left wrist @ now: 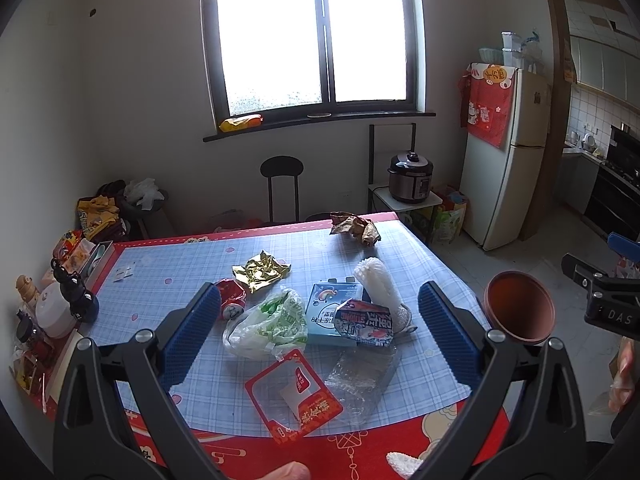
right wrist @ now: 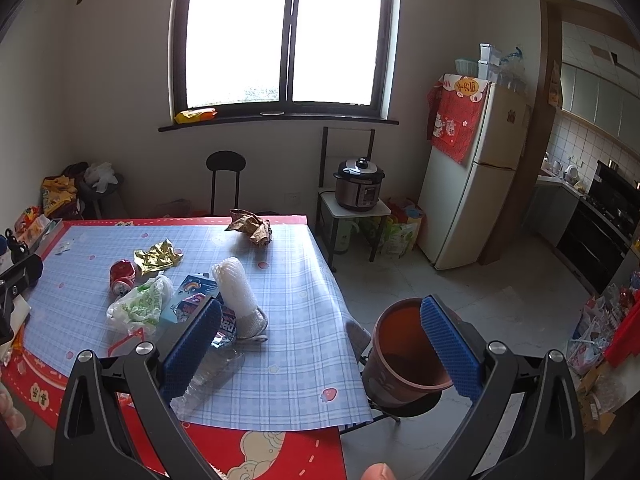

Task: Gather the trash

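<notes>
Trash is piled on the blue checked tablecloth [left wrist: 168, 280]: a white and green plastic bag [left wrist: 266, 326], a red window pouch [left wrist: 294, 398], clear film [left wrist: 362, 376], a blue carton [left wrist: 334, 312], a white foam net [left wrist: 378, 286], a gold wrapper [left wrist: 260, 270], a red can [left wrist: 230, 298] and crumpled brown paper [left wrist: 354, 228]. My left gripper [left wrist: 320, 336] hangs open above the pile, holding nothing. My right gripper [right wrist: 320, 354] is open too, over the table's right edge, next to a brown bin [right wrist: 406, 350] standing on a stool beside the table. The bin [left wrist: 520, 306] shows at the right in the left wrist view.
Bottles and jars [left wrist: 60, 304] crowd the table's left edge. A black chair [left wrist: 282, 188] stands behind the table, a pressure cooker [right wrist: 360, 188] on a small stand and a fridge [right wrist: 472, 168] to the right. Bags litter the floor at far right [right wrist: 600, 340].
</notes>
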The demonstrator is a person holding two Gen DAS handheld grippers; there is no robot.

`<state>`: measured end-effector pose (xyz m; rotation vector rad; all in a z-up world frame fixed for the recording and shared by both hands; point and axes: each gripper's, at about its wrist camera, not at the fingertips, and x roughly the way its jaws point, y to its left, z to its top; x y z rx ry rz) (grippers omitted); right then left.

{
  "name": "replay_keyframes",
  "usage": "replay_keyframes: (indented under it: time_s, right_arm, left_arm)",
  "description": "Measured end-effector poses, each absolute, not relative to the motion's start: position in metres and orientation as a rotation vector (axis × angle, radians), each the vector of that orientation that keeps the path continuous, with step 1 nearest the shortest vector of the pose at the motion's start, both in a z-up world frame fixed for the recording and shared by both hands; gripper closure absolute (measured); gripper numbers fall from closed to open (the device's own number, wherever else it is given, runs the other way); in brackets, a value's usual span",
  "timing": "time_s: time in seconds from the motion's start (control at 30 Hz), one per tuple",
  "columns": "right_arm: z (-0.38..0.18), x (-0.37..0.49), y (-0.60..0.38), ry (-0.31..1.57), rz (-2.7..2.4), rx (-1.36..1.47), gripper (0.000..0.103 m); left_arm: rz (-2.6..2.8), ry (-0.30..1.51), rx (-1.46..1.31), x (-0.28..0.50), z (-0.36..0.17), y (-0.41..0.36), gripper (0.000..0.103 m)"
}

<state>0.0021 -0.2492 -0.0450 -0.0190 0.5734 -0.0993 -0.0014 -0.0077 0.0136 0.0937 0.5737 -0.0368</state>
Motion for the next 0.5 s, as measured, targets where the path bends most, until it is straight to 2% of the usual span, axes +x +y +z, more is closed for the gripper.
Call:
replay_keyframes:
  time_s: [0.5]
  right_arm:
    - [-0.0447,0.0006,-0.2523,0.571,-0.106,-0.012,0.005]
  left_arm:
    - [-0.044,0.561,0.102,-0.0068,0.0147,-0.0093,0.005]
